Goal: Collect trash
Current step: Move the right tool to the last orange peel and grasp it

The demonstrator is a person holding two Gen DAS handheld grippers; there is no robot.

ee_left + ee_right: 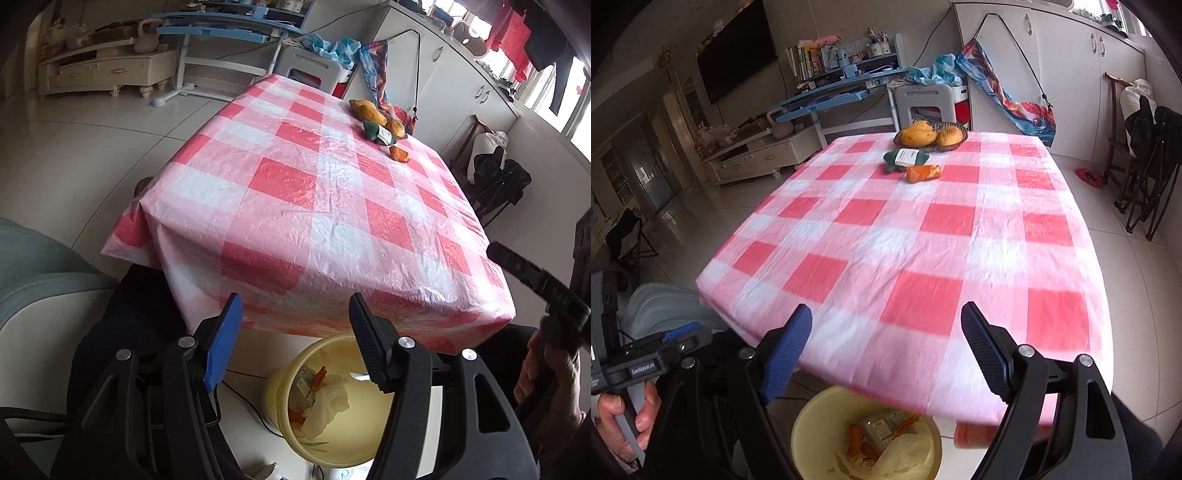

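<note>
Trash sits in two places: a yellow bin [866,439] at the bottom centre of both views, and leftovers far up the red-checked tabletop [923,258]. In the right wrist view the bin's far rim is tucked under the tabletop's near edge and its lower part runs off the frame; orange peel scraps, small cartons and a crumpled pale bag show inside, though the carton print is too small to read. An orange peel [923,172] lies in the upper middle of that view, just below a green wrapper [905,158] with a white label, and behind them a dark dish [931,138] holds yellow fruit. The left wrist view shows the same group small in the upper right, the dish hardly visible. Right gripper [886,349] has its fingers spread wide with nothing between them, and so has the left gripper [293,334]. Each view catches only a cut-off part of the other gripper at its edge.
</note>
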